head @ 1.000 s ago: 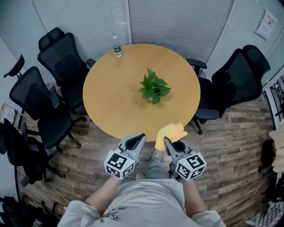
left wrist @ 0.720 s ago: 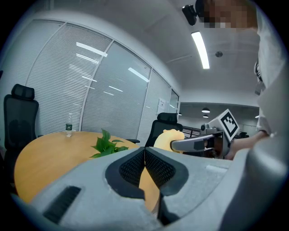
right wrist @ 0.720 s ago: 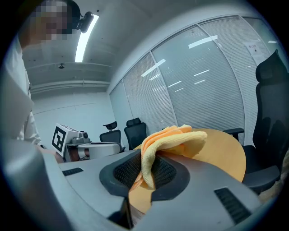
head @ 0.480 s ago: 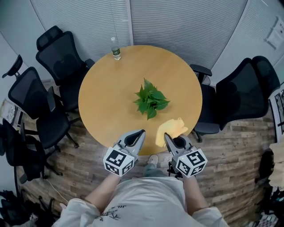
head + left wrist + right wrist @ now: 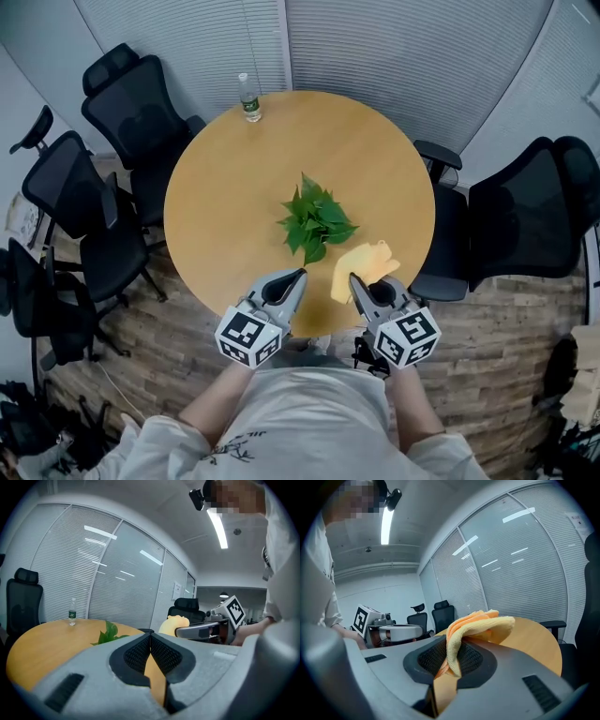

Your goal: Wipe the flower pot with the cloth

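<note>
Head view puts both grippers at the lower middle of the frame, over the near edge of the round wooden table [image 5: 225,187]. The right gripper [image 5: 356,281] is clamped on a yellow-orange cloth [image 5: 364,265], which bunches up past its jaws; the right gripper view shows a fold pinched between the pads. The left gripper [image 5: 298,277] has its jaws pressed together with nothing between them. The leafy plant [image 5: 314,223] stands at the centre of the frame, just above both grippers and apart from them.

This looks like the approach, with wiping not yet begun. Next, the cloth must reach the flower pot's side under the leaves, and the left gripper would have to open if it is to steady the pot. The flower pot itself is hidden beneath the foliage in every view, and the left gripper view catches only leaf tips.
</note>
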`<state>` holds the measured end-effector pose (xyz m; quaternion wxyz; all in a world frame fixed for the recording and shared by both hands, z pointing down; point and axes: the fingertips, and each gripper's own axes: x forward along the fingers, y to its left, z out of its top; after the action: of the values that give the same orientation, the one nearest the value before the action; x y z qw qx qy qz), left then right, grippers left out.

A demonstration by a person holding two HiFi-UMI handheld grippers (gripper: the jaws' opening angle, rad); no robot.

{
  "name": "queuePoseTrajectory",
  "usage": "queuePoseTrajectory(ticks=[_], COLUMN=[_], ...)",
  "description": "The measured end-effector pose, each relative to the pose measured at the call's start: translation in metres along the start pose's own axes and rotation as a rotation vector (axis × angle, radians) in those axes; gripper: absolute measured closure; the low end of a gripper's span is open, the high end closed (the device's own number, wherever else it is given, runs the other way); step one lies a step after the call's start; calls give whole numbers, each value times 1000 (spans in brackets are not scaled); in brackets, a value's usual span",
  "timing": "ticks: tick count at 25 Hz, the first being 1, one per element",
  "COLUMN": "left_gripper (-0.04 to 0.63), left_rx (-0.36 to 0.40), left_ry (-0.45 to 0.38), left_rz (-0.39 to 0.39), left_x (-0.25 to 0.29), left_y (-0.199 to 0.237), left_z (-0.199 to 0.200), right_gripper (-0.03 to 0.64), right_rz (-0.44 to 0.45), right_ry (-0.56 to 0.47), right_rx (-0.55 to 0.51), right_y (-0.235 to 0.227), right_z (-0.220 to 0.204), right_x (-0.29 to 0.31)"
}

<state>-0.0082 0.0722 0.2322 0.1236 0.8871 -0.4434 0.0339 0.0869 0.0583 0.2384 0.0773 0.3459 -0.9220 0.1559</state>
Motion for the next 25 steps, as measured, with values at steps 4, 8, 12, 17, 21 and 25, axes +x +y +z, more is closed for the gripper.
queuePoseTrajectory(ticks=[4, 8, 12, 17, 21, 25], left_gripper=[584, 584, 584, 584, 584, 584], left_rx=[-1, -10, -3, 1, -11, -24], left_ry=[23, 44, 53, 72, 99, 118], left_rz=[9, -4, -20, -21, 10, 31], left_x=[4, 9, 15, 20, 20, 18], left_y=[10, 19, 30, 53, 80, 100], left_z=[-4, -8, -10, -16, -30, -47], right_gripper=[565, 565, 565, 565, 565, 565], right_rz=[0, -13, -44, -78, -113, -133], right_ry=[14, 26, 40, 76, 110, 138], right_rx=[6, 15, 27, 9, 7, 7], right_y=[-7, -9, -14, -23, -36, -47], right_z=[-3, -7, -9, -17, -28, -41], right_x=[7, 13, 21, 31, 36, 44])
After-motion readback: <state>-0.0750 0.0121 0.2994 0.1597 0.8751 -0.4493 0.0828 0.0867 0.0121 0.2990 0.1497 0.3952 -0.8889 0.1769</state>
